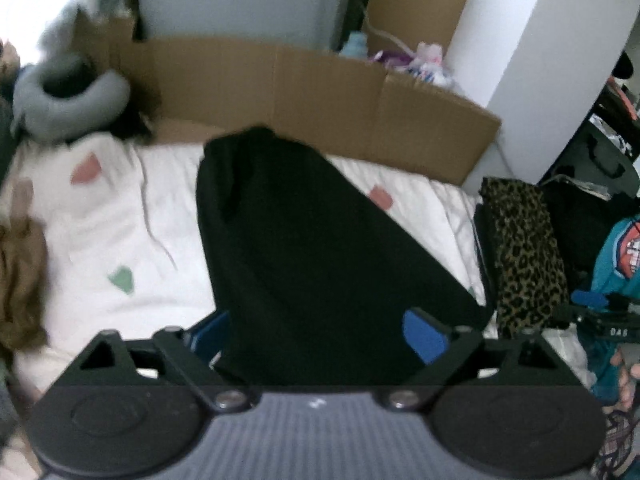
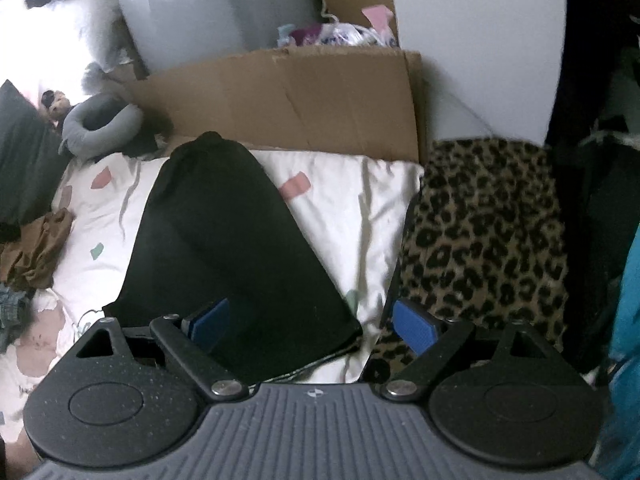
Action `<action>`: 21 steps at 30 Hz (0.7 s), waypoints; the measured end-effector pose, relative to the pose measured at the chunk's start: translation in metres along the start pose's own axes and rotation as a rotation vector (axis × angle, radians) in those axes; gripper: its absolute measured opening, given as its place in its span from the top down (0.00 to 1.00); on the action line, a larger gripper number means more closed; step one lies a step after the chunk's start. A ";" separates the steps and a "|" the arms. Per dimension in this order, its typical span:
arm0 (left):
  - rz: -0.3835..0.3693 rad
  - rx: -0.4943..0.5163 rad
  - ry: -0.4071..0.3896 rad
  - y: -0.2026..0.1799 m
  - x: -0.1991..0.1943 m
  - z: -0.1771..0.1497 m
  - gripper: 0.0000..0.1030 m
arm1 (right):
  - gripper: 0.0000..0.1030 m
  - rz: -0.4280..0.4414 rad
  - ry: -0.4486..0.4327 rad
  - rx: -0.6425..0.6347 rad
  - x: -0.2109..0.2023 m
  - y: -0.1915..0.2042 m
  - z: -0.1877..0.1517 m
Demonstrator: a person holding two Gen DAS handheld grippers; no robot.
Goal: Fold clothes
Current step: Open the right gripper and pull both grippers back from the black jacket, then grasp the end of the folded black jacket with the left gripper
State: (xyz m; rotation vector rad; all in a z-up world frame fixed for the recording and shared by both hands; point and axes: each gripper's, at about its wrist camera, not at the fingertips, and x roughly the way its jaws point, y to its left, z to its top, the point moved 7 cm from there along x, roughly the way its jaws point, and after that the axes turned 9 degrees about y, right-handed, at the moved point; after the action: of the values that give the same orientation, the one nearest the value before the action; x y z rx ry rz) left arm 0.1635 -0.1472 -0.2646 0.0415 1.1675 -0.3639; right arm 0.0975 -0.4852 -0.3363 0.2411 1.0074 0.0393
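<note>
A black garment [image 1: 304,240] lies flat on the white patterned bed [image 1: 120,240], beside a folded leopard-print cloth [image 2: 488,232]. The left gripper [image 1: 320,332] and right gripper [image 2: 312,326] both gape wide over its near edge, grasping nothing.

The left gripper [image 1: 318,330] was seen pitched downward, its jaws spread wide, with the two blue pads [image 1: 425,334] held well apart at either side of the view. Black cloth was seen between the pads, but no pressing of them against it could be made out. The right gripper [image 2: 312,326] was likewise angled downward, its jaws set wide, and its blue pads [image 2: 414,326] were kept clear of one another with nothing clamped between them. At the right edge of the left wrist view, part of a hand [image 1: 626,376] was glimpsed, blurred, beside the other gripper's dark body.
</note>
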 end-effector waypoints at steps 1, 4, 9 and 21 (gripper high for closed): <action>-0.005 -0.011 0.004 0.001 0.007 -0.006 0.15 | 0.11 -0.003 0.001 0.010 0.005 -0.003 -0.005; -0.014 -0.053 0.025 0.007 0.028 -0.023 0.15 | 0.11 -0.012 0.018 0.041 0.021 -0.010 -0.021; 0.010 -0.106 0.070 0.018 0.058 -0.050 0.17 | 0.12 0.000 0.050 0.070 0.037 -0.015 -0.044; -0.101 -0.379 0.136 0.051 0.100 -0.101 0.40 | 0.21 0.043 0.072 0.154 0.050 -0.012 -0.068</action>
State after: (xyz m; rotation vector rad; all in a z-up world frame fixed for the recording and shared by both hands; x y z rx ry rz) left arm 0.1235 -0.1030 -0.4032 -0.3286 1.3599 -0.2267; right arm 0.0660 -0.4775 -0.4150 0.4044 1.0784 0.0095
